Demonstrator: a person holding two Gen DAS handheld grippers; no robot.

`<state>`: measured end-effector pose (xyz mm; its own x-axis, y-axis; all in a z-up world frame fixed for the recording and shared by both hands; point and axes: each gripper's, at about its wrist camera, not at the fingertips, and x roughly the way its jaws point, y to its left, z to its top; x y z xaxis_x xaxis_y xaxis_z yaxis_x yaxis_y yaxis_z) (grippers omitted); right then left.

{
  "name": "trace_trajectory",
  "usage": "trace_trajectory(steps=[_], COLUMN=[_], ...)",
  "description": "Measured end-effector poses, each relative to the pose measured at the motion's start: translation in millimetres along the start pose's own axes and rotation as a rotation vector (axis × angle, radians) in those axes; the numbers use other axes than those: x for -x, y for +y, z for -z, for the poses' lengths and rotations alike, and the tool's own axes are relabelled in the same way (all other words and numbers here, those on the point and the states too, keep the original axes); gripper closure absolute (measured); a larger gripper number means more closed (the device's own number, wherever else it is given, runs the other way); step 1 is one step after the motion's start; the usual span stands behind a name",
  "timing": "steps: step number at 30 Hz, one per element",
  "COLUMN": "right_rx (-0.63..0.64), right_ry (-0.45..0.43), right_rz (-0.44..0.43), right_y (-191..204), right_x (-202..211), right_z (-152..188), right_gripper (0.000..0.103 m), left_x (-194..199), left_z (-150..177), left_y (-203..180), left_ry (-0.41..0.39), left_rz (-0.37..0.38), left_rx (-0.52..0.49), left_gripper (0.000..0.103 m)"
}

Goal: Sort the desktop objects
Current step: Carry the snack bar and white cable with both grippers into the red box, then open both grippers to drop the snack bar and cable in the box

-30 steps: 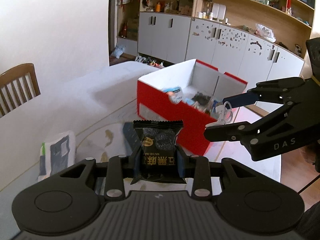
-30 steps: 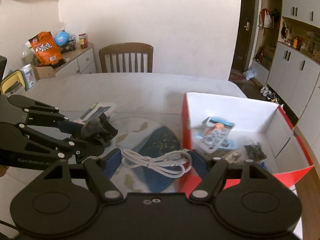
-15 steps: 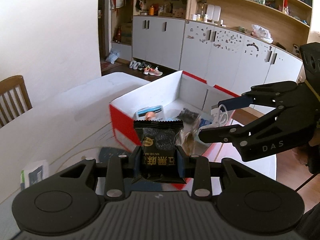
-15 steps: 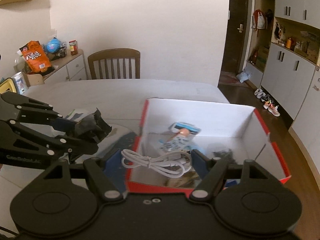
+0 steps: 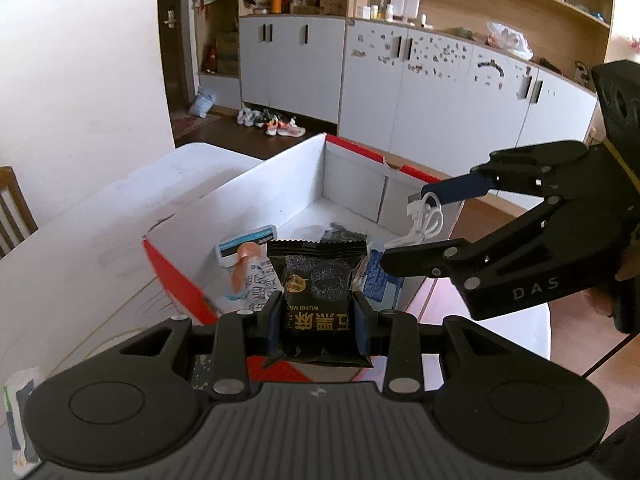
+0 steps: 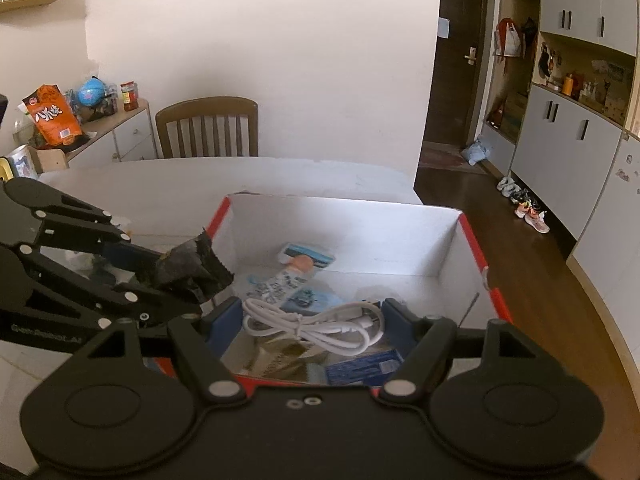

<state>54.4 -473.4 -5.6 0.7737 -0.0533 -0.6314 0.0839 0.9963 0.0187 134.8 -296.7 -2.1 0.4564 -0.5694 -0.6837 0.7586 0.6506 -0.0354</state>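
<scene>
My left gripper [image 5: 318, 313] is shut on a black snack packet [image 5: 318, 280] with gold lettering, held upright over the near rim of the red and white cardboard box [image 5: 280, 188]. My right gripper [image 6: 314, 322] is shut on a coiled white USB cable [image 6: 280, 320] above the box's [image 6: 344, 224] inside. In the right wrist view the left gripper [image 6: 180, 282] and its packet [image 6: 192, 268] hang at the box's left corner. In the left wrist view the right gripper [image 5: 422, 224] holds the cable [image 5: 426, 216] at the right. A tube [image 6: 280, 280] and several small packets lie in the box.
The box stands on a white table [image 5: 80, 248]. A wooden chair [image 6: 206, 128] is at the table's far side, and a sideboard with an orange snack bag [image 6: 50, 116] is at the left. White cabinets [image 5: 400, 92] line the wall. A small pack [image 5: 16, 400] lies on the table.
Both grippers have travelled across the table with their loads, from beside the box to over it. Each grip has stayed the same.
</scene>
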Motion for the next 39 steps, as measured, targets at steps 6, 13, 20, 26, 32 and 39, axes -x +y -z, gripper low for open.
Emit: trace_trajectory(steps=[6,13,20,26,32,39], right_rx=[0.001,0.028,0.035,0.054,0.068,0.057], right_ry=[0.017,0.047,0.076,0.116,0.151,0.195], right_rz=[0.001,0.0,0.0,-0.018,-0.038,-0.059], right_y=[-20.4,-37.5,-48.4,-53.4,-57.7,-61.0], right_x=[-11.5,-27.3,-46.0,-62.0,-77.9,-91.8], right_z=[0.5,0.7,0.7,1.4,0.0,-0.1], right_gripper=[0.028,0.028,0.028,0.028,0.028,0.028], left_x=[-24.2,-52.5,-84.6,-111.4,-139.8,-167.7], left_z=[-12.8,-28.9,-48.3,-61.7,-71.8,-82.7], left_y=[0.7,10.2,12.7,7.6,6.0,5.0], left_ry=[0.035,0.075,0.118,0.152,0.193,0.239], left_rz=[-0.009,-0.014,-0.011,-0.002,-0.008,-0.014], left_rx=[-0.012,-0.01,-0.024,-0.065,-0.105,-0.128], left_gripper=[0.069,0.069,0.069,0.069,0.069,0.069])
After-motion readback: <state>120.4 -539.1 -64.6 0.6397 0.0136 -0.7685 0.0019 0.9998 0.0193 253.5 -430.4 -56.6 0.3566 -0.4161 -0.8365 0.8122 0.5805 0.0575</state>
